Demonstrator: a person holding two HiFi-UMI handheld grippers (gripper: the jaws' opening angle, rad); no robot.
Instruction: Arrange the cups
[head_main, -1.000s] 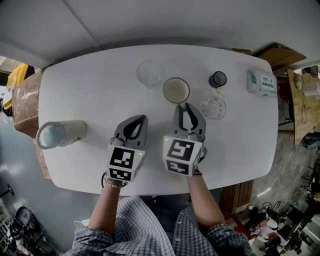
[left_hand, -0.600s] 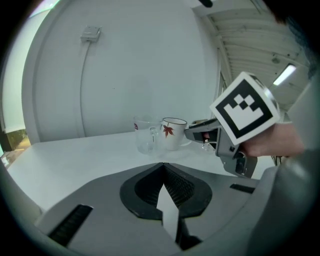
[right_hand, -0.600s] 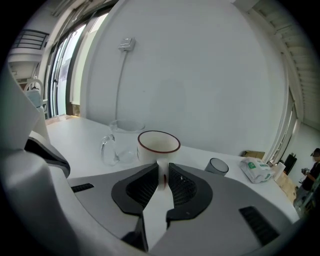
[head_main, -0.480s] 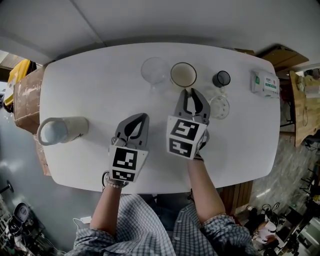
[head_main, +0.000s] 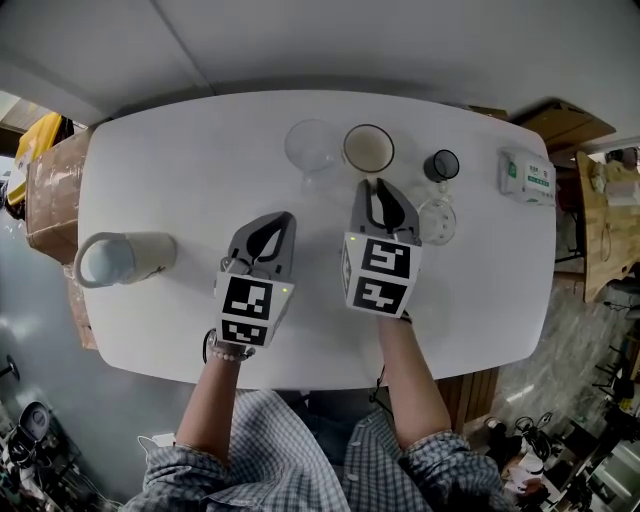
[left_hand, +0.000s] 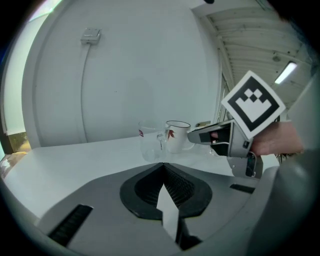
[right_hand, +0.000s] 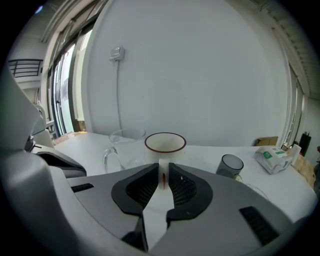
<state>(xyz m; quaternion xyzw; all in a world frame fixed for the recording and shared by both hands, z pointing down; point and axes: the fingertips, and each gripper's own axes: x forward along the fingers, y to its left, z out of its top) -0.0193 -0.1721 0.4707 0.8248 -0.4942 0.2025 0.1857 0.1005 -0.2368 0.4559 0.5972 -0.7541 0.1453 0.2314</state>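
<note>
Surface (head_main: 180, 150): white, with cups ranged along its far edge.
Right tool (head_main: 376, 188): clenched on the handle of the white mug (head_main: 368, 148), which stands far centre between a clear glass mug (head_main: 309, 145) and a dark cup (head_main: 442, 164).
Left tool (head_main: 270, 228): jaws pressed together, empty, nearer and to the left.

A clear glass mug (head_main: 310, 146), white dark-rimmed mug (head_main: 368, 149) and small dark cup (head_main: 441, 165) block the back. The white worktop (head_main: 190, 140) is open left of them.
</note>
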